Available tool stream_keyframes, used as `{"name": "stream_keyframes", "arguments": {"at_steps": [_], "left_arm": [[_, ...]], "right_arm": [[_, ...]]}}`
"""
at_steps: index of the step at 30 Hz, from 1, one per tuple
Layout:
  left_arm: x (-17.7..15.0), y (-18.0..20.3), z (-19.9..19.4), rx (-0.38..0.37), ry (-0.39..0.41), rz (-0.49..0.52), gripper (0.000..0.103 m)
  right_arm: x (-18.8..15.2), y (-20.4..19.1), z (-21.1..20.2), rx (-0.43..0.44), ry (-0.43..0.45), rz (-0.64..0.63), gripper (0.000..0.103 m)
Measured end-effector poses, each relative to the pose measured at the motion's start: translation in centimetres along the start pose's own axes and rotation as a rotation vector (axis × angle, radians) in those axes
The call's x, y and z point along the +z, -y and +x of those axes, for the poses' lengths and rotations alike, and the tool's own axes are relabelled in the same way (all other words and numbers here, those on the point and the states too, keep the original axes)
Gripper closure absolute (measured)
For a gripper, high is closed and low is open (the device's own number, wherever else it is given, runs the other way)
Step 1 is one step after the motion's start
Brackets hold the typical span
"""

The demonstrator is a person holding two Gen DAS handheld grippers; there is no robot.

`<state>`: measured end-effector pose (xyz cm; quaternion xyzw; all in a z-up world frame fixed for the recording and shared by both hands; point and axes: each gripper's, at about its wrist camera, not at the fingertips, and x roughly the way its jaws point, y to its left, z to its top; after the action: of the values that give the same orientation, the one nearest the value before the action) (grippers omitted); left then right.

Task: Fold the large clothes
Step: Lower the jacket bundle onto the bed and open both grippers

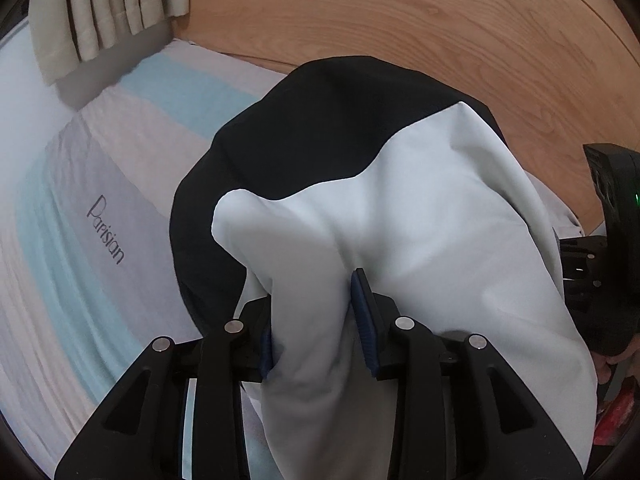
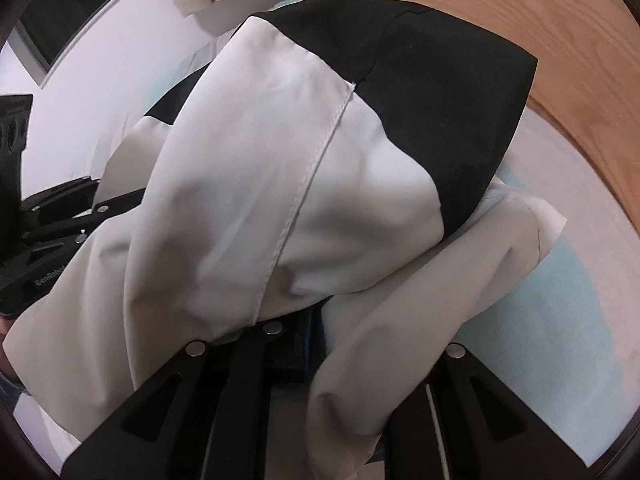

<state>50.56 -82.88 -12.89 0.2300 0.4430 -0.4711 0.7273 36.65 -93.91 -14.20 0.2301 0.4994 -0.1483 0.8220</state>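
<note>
One black-and-white garment (image 1: 420, 208) bunched above a striped bed sheet (image 1: 80, 240), two grippers, left gripper (image 1: 318, 320) clamped on its white cloth, right gripper (image 2: 316, 336) nearly closed on cloth which covers its fingers, one beige curtain (image 1: 112, 8), wooden headboard (image 1: 400, 20) behind.

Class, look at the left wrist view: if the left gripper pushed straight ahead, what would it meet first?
The left gripper already clamps the black-and-white garment; that draped fabric comes first, probably with the striped bedsheet beyond it.

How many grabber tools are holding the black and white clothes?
2. The left tool pinches the white part of the garment; the right tool, mostly covered by cloth, grips it alongside.
</note>
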Motion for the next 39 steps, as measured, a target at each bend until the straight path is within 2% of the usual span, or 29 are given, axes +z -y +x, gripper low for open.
{"name": "stream_keyframes", "arguments": {"at_steps": [3,5,6,7,12,14,16,20,24,28,33,36,39], "left_arm": [[-0.3,0.0,-1.3,0.038,0.016,-0.012,0.06],[-0.6,0.2,-2.1,0.071,0.03,-0.015,0.046],[-0.9,0.1,-2.7,0.086,0.042,-0.028,0.042],[-1.1,0.0,-3.1,0.094,0.046,-0.037,0.037],[-2.5,-0.3,-5.5,0.145,0.068,-0.066,0.023],[-2.9,-0.5,-6.2,0.155,0.066,-0.076,0.017],[-3.6,-0.9,-7.1,0.165,0.072,-0.093,0.012],[-5.0,-1.2,-9.0,0.168,0.068,-0.107,0.006],[-7.2,-1.0,-10.8,0.176,0.053,-0.091,0.006],[-9.5,-0.6,-13.3,0.17,0.067,-0.079,0.006],[-13.8,0.4,-18.4,0.162,0.083,-0.077,0.006],[-16.4,1.5,-21.8,0.169,0.088,-0.059,0.006],[-18.8,2.4,-25.2,0.132,0.103,-0.074,0.006]], "right_arm": [[-0.1,-1.3,-0.1,-0.073,0.005,-0.018,0.086],[-0.2,-2.0,-0.5,-0.111,0.008,-0.018,0.08],[-0.2,-2.1,-0.7,-0.133,0.01,-0.018,0.078],[-0.2,-2.3,-1.0,-0.172,0.015,-0.022,0.074],[-0.7,-2.5,-3.2,-0.228,0.065,0.001,0.048],[-1.4,-3.6,-3.5,-0.249,0.099,0.015,0.031],[-2.8,-4.7,-2.8,-0.262,0.117,0.024,0.028],[-3.4,-6.1,-3.8,-0.281,0.168,0.031,0.014],[-5.1,-6.9,-6.8,-0.284,0.205,0.041,0.01],[-6.7,-8.9,-8.7,-0.298,0.232,0.077,0.01],[-11.8,-12.5,-14.1,-0.325,0.274,0.088,0.01],[-15.5,-15.5,-16.9,-0.387,0.292,0.073,0.01],[-19.5,-18.1,-20.6,-0.43,0.327,0.112,0.008]]}}
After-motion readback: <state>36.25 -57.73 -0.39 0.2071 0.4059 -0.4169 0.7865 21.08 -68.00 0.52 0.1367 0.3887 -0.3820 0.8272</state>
